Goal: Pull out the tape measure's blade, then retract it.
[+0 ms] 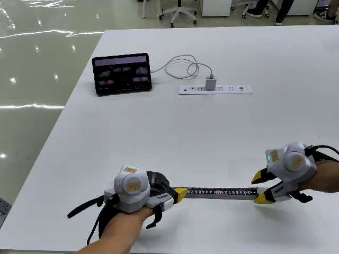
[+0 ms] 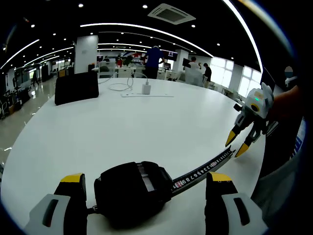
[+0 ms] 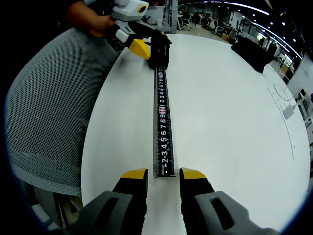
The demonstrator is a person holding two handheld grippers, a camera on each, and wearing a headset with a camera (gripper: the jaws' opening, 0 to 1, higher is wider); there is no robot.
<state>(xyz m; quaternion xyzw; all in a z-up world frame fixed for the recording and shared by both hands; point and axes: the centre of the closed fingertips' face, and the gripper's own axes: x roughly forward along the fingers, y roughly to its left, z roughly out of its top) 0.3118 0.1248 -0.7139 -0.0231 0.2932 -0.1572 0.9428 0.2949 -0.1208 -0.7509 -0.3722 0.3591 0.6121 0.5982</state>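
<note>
**White table point(image 1: 212, 132), tape drawn out between two grippers**

We hold the left gripper point(image 2: 146, 177) with its jaws spread wide around the black tape measure point(image 2: 134, 188). It lies on the table between them, with a gap showing at the jaw on the blade's side. Its blade point(image 3: 164, 122) runs flat across the table to the right gripper point(image 3: 164, 172). That gripper's jaws stand slightly apart, and the blade's end sits just in front of their yellow tips, not pinched. Farther back a dark tablet point(image 1: 122, 73) stands propped. A white power strip point(image 1: 214, 89) lies beside it with a charger point(image 1: 211, 83) plugged in.
</note>
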